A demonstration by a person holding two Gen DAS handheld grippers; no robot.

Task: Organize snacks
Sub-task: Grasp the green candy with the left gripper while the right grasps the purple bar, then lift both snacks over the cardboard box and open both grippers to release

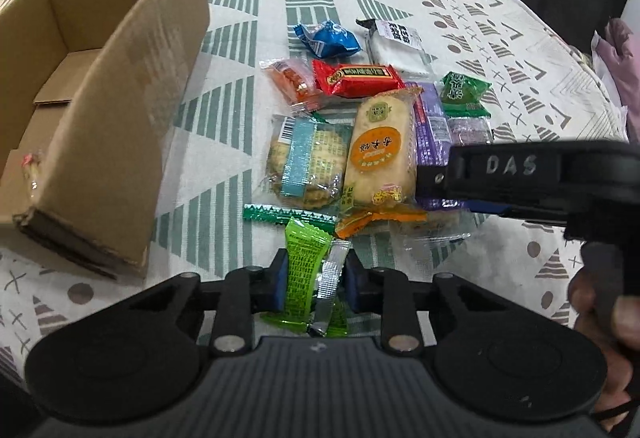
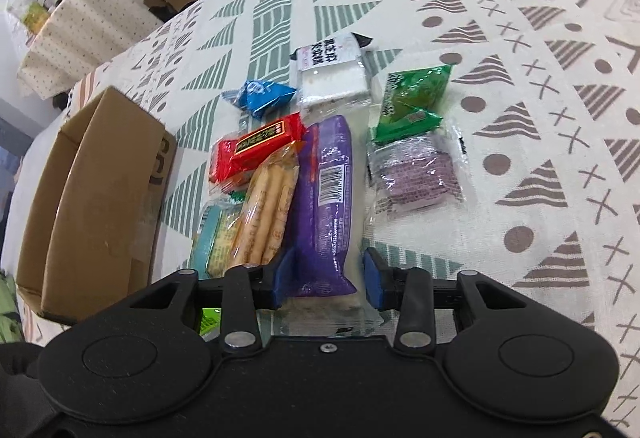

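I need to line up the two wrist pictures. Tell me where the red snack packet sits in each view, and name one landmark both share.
Left wrist view: the red snack packet lies above centre, at the far side of the pile, below the blue packet.
Right wrist view: the red snack packet lies left of centre, left of the purple packet.
Shared landmark: the cardboard box, at the left in both.

Box: your cardboard box (image 1: 120, 85) sits at 9 o'clock of the snack pile (image 1: 360, 141), on the tablecloth (image 1: 500, 37).
Pile: the rice cracker pack (image 1: 382, 149) lies on top; the round biscuit pack (image 1: 308, 161) is at its 9 o'clock, touching.
Far end: the square pack (image 1: 396, 45) lies at 12 o'clock.
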